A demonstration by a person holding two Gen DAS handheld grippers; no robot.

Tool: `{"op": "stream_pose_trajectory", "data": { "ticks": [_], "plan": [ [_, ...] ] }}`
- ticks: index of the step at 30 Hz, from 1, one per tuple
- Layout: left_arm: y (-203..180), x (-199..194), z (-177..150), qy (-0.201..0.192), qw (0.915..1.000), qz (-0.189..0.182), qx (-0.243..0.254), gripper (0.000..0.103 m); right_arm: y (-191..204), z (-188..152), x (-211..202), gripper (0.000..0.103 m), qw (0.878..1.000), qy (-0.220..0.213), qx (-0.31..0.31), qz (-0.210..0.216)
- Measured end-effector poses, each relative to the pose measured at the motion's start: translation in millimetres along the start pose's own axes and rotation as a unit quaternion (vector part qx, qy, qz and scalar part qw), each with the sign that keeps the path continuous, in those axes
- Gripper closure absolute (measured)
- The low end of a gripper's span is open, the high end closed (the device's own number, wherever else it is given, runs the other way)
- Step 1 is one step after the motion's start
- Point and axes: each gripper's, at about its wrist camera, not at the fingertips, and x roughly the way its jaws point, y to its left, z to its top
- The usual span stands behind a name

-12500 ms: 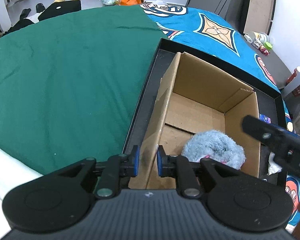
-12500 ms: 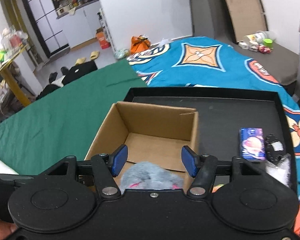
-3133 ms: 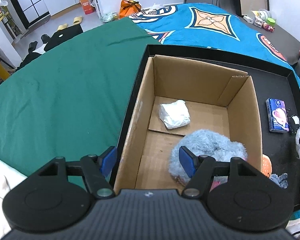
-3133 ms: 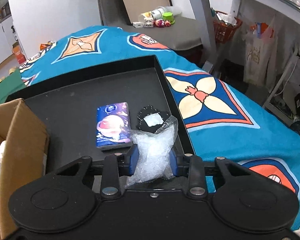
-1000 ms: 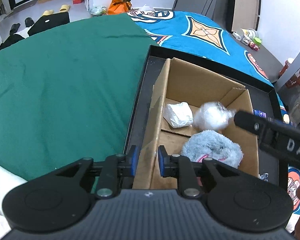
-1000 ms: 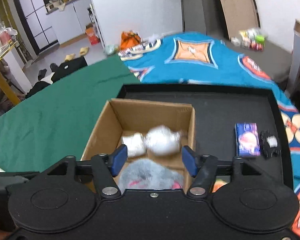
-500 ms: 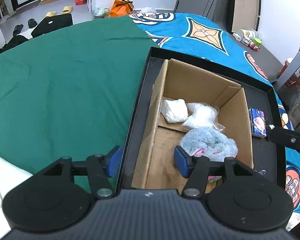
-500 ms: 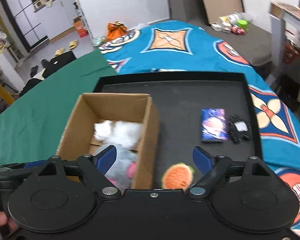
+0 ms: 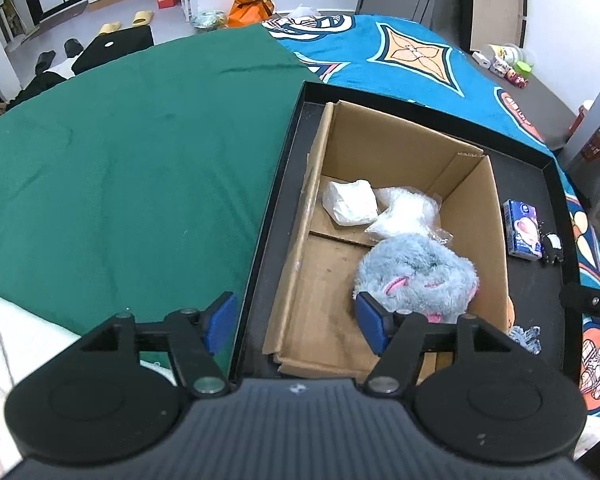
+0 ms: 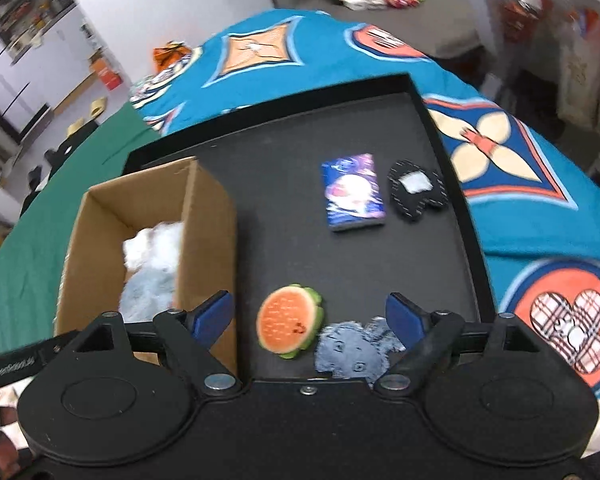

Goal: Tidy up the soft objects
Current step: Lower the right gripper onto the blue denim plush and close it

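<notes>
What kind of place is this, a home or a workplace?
Most likely a lived-in home: slippers lie on the floor, patterned blue bedding covers a bed-like surface under the black tray, and toys sit on a grey ledge behind.

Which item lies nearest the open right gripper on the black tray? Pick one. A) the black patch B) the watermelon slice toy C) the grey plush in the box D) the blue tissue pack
B: the watermelon slice toy lies just ahead of the right gripper, between its open jaws.
</notes>
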Motion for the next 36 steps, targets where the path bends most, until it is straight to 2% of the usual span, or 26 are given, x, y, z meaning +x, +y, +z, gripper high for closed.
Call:
{"op": "stream_pose_trajectory", "data": {
  "ticks": [2,13,19,27,32,34,36],
  "plan": [
    [-2,0,0,0.002,1.0000,0.005,0.002,0.039,-7,-1,4,0.020,1.000,0.005,0.009,-0.012],
    [-17,3,3,0.010,0.9994,0.024,0.022,0.038,-28,-13,23,0.020,0.999,0.037,0.027,-0.017],
    [-24,7,4,0.018,0.9986,0.040,0.028,0.038,-43,-15,37,0.021,0.997,0.062,0.047,-0.010],
    [-25,14,3,0.034,0.9970,0.064,0.027,0.038,-45,-19,55,0.023,0.995,0.089,0.042,-0.006],
    [-29,18,1,0.043,0.9954,0.080,0.030,0.038,-41,-24,67,0.035,0.994,0.105,0.022,-0.014],
    [-32,21,1,0.051,0.9941,0.089,0.035,0.038,-38,-26,73,0.051,0.993,0.115,0.011,-0.015],
    [-34,23,1,0.055,0.9930,0.097,0.037,0.038,-37,-28,78,0.060,0.992,0.124,0.007,-0.011]
  ]
}}
